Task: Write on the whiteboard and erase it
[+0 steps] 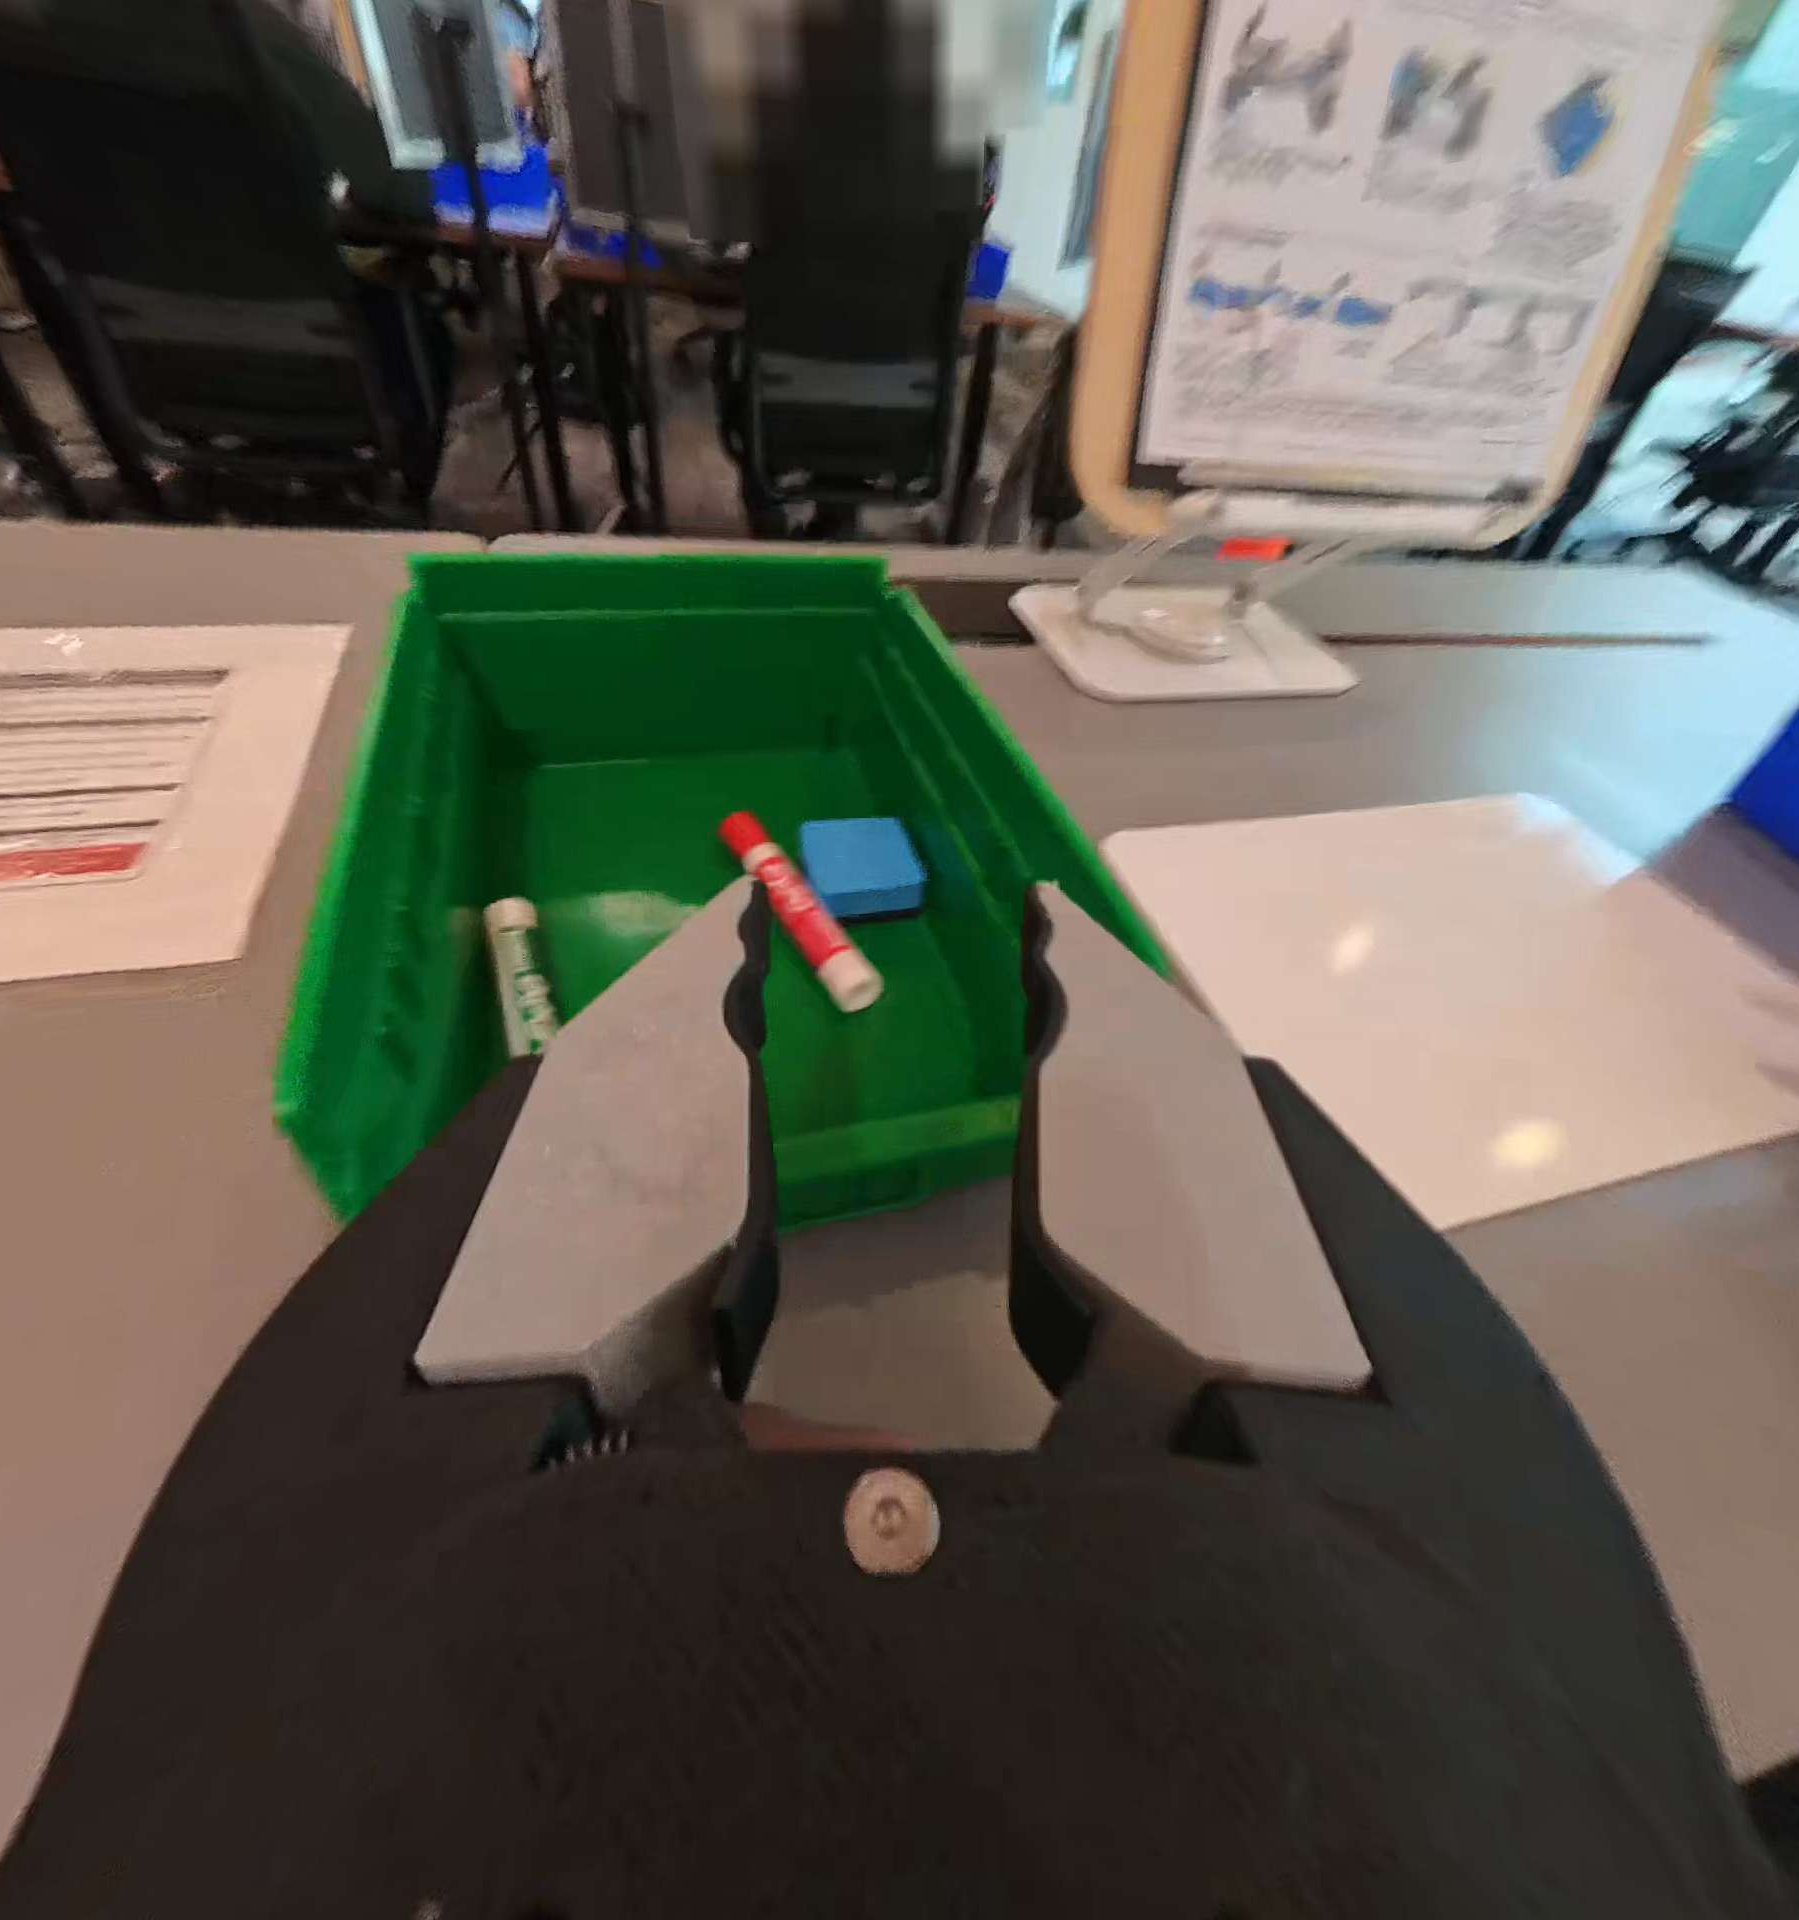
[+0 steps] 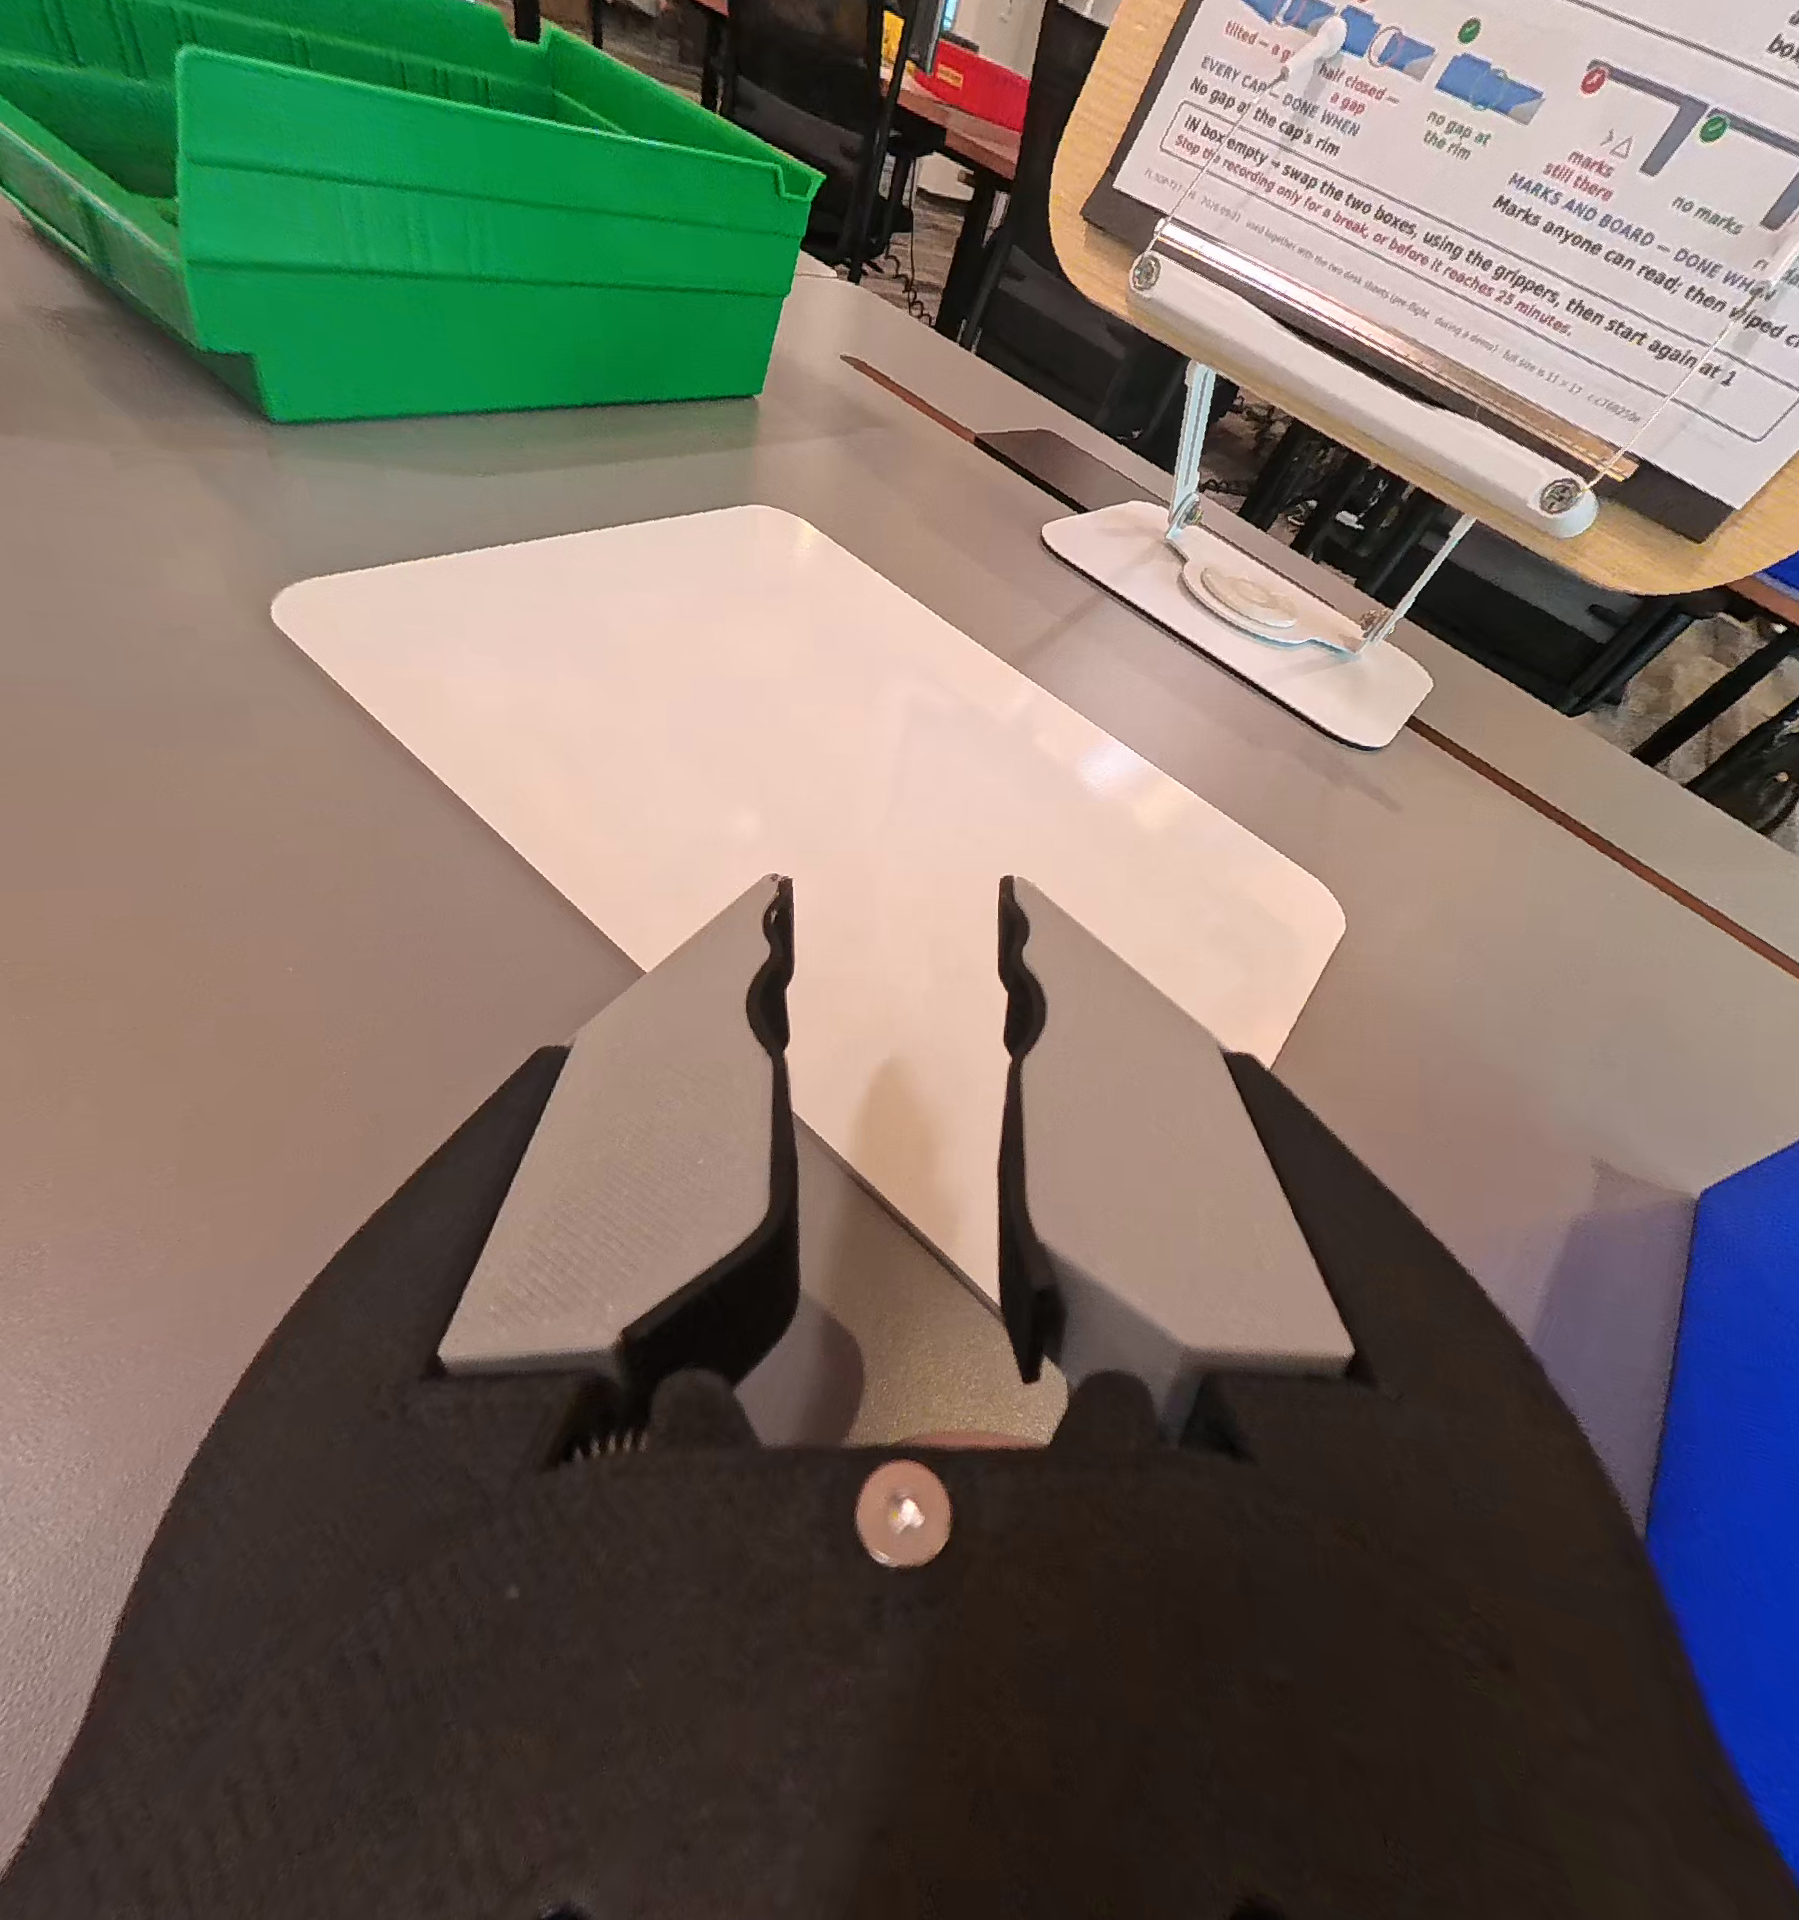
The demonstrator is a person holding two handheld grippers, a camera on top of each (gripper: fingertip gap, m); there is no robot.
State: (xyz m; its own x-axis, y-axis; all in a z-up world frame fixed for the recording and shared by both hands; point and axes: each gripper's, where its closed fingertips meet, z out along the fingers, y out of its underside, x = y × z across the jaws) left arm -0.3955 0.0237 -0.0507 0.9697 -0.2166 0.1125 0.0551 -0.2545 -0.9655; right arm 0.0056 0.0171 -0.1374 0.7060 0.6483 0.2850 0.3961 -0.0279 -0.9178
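Green bin (image 1: 396, 935): holds red marker (image 1: 799, 910), blue eraser (image 1: 862, 864) just beside it and possibly touching (view blurred), green marker (image 1: 521, 977) by the left wall. Left gripper (image 1: 890, 904): released, empty, poised over the bin's near end; right gripper (image 2: 895, 894): released, empty, above the unmarked whiteboard (image 2: 729, 707) on the grey table (image 2: 199, 935). Risk: a reach for the red marker could catch the eraser too, or roll the round barrel aside.
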